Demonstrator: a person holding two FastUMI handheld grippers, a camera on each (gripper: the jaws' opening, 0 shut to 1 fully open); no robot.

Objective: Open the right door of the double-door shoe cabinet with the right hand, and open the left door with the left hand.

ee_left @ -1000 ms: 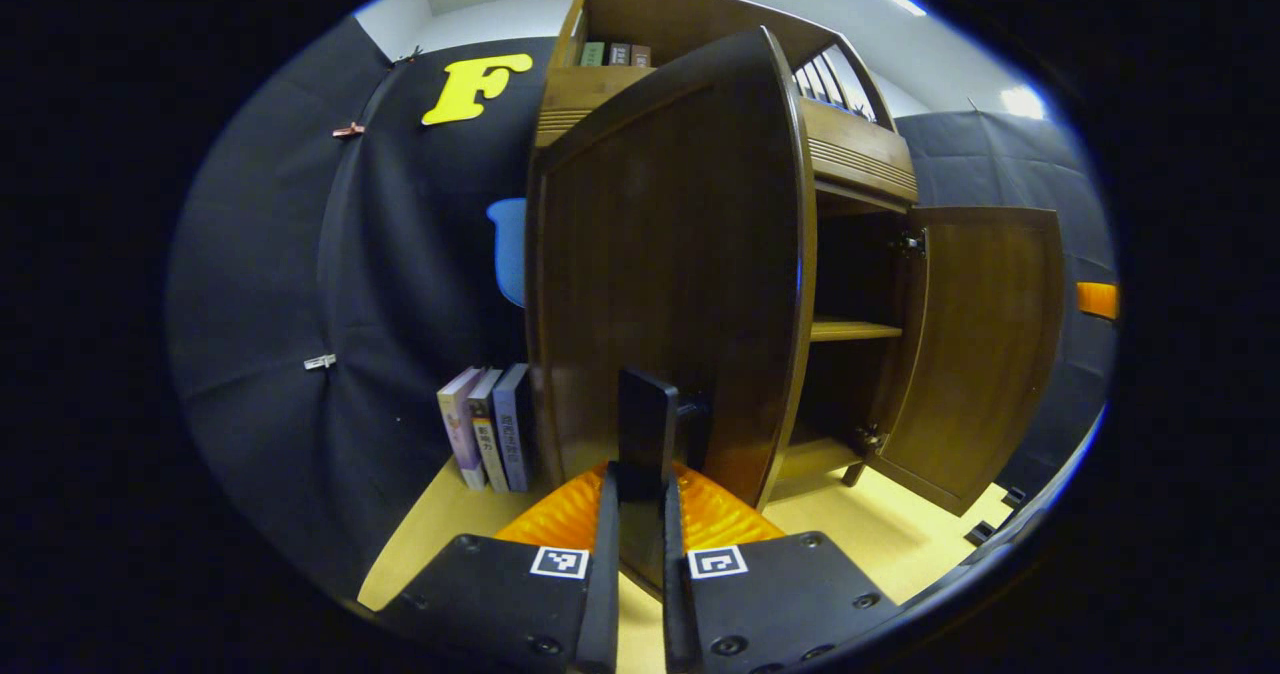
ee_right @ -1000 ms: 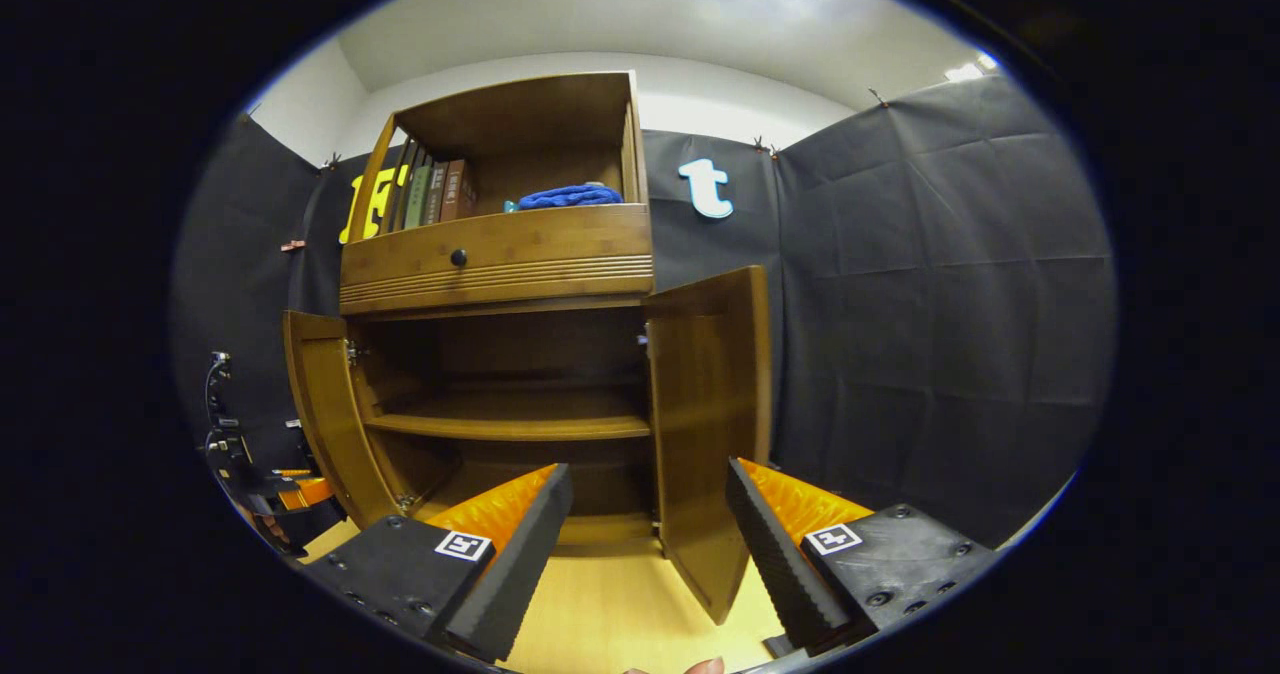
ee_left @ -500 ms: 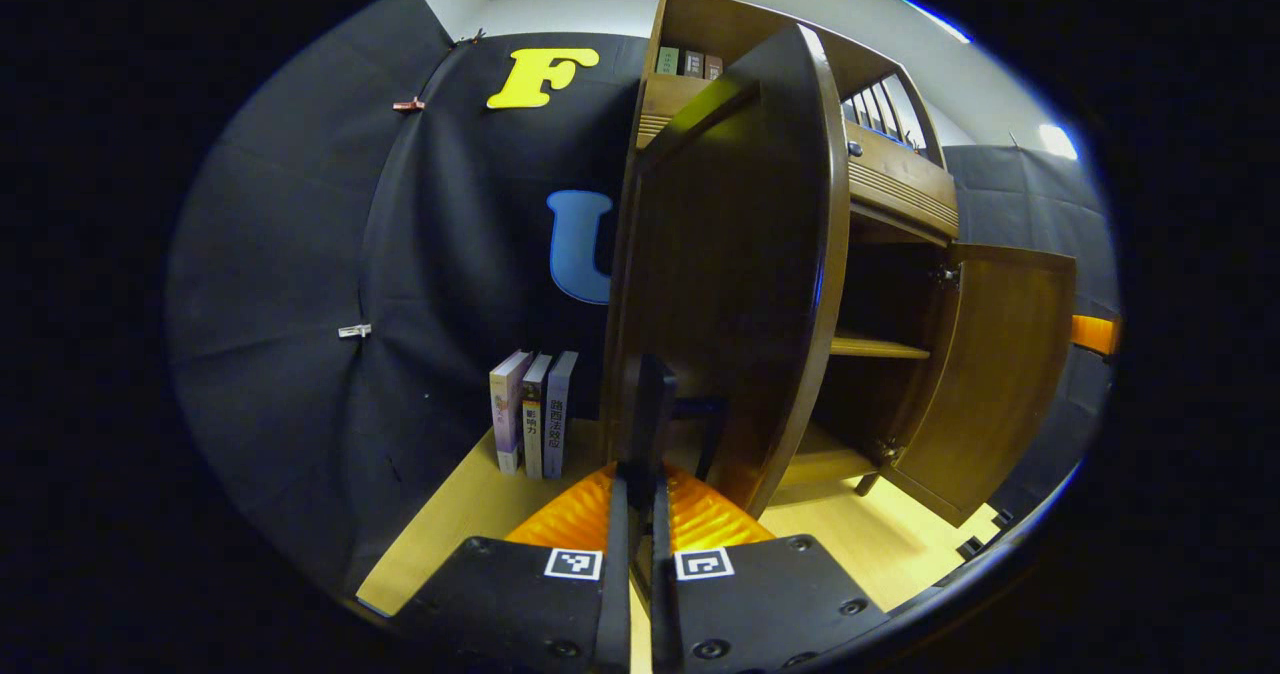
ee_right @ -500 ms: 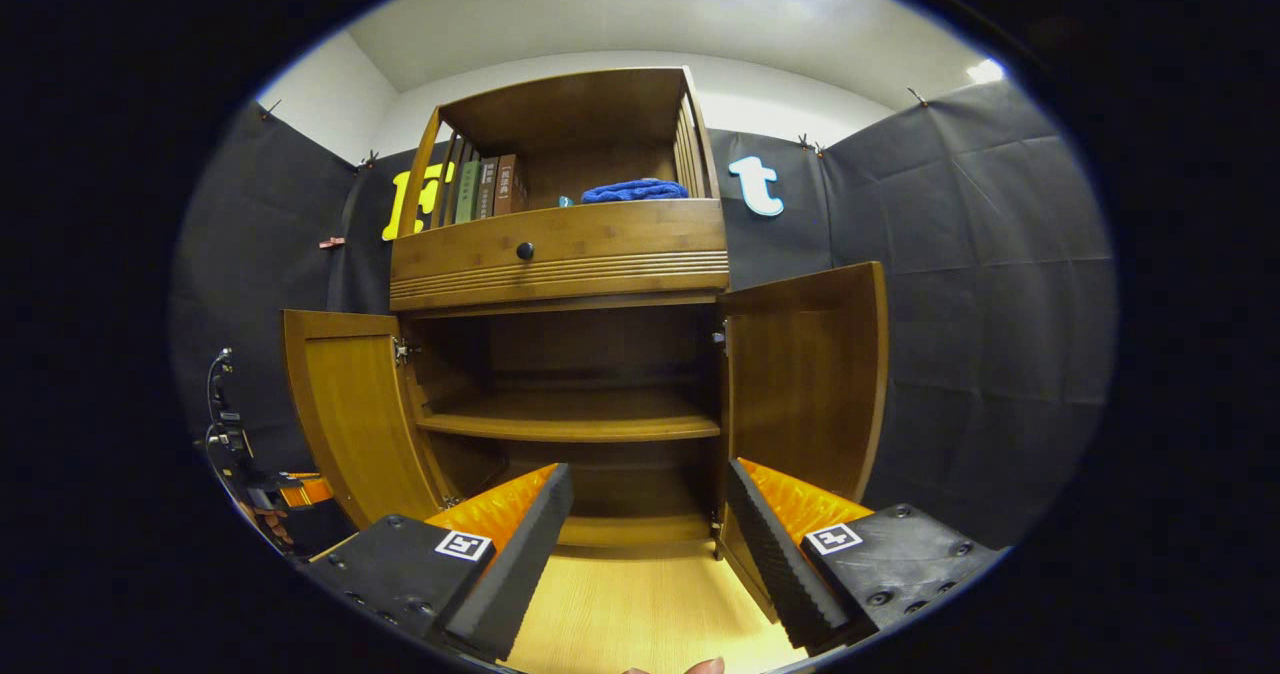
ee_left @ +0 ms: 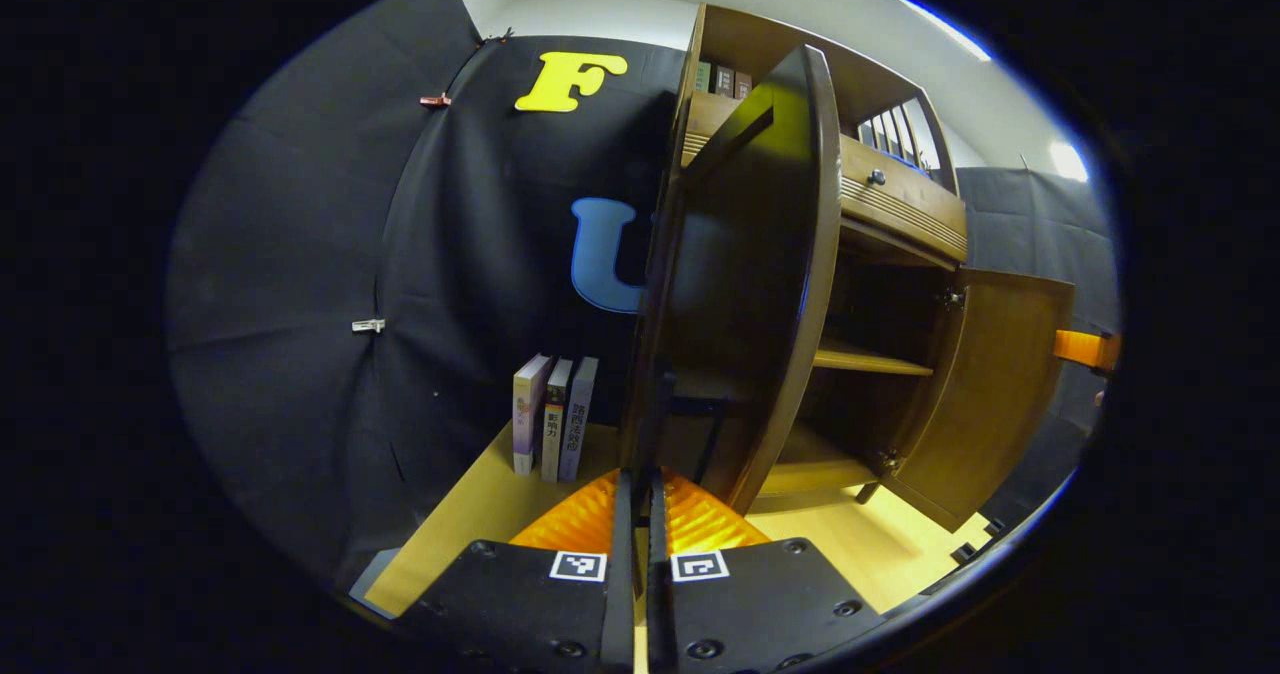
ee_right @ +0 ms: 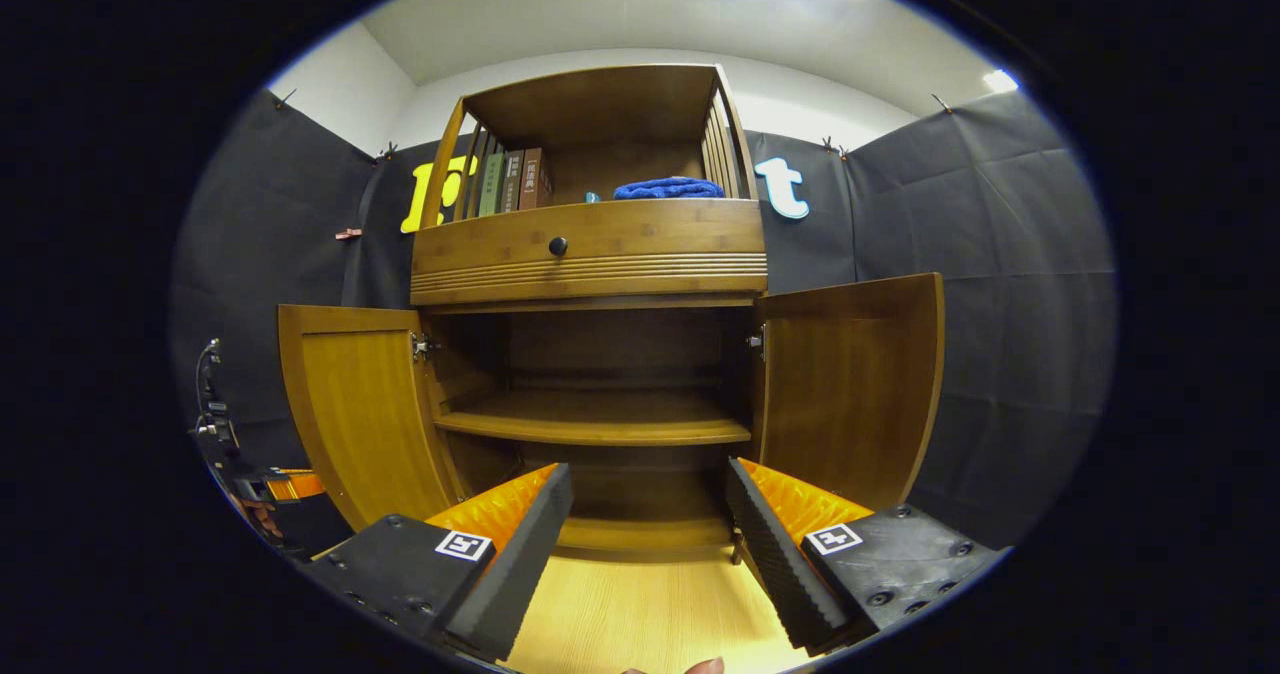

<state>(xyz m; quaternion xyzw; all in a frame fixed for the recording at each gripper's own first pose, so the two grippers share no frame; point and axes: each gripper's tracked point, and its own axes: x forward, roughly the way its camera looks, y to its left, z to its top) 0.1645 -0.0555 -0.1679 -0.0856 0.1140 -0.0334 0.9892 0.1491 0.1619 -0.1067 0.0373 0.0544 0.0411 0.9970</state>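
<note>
A double-door wooden shoe cabinet (ee_right: 590,254) stands on a pale wood floor against the booth's black wall, both lower doors swung wide. In the right gripper view, the left door (ee_right: 350,404) and the right door (ee_right: 850,384) hang outward from hinges at the top corners of the opening, their warm brown inner panels facing forward. Between them the dark interior shows one shelf (ee_right: 595,424) across the middle and a bottom board below it. In the left gripper view, the left door (ee_left: 745,284) is seen nearly edge-on, its curved edge upright, with the right door (ee_left: 1000,394) open beyond it.
</note>
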